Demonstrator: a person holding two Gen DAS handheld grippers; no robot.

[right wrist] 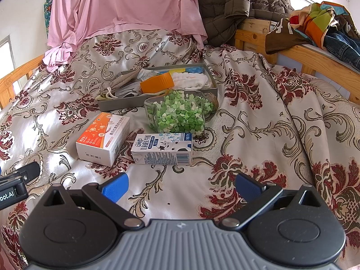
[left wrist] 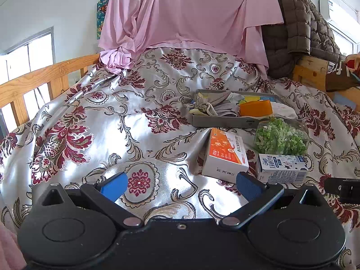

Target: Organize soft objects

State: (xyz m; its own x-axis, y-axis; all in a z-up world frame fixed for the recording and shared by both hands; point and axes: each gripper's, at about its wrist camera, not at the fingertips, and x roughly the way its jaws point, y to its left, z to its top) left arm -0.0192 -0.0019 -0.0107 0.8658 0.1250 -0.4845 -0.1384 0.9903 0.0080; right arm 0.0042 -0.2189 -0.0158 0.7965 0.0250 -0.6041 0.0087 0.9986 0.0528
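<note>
Two low forward views, shared tray [left wrist: 222,121] [right wrist: 117,106].

I see a glossy satin bedspread [right wrist: 258,117] with woven floral brocade under both my grippers. At twelve o'clock in my right view hangs a matt pink cloth [right wrist: 126,6], smooth and draped. At one o'clock a quilted, faintly shiny jacket [right wrist: 243,4] lies on the bare pale wood rail [right wrist: 315,56]. The clear glass jar [right wrist: 177,112] looks glossy. The cardboard box [right wrist: 103,139] and carton [right wrist: 162,149] look smooth printed card. My fingers' pads [left wrist: 114,185] are matt blue.
</note>
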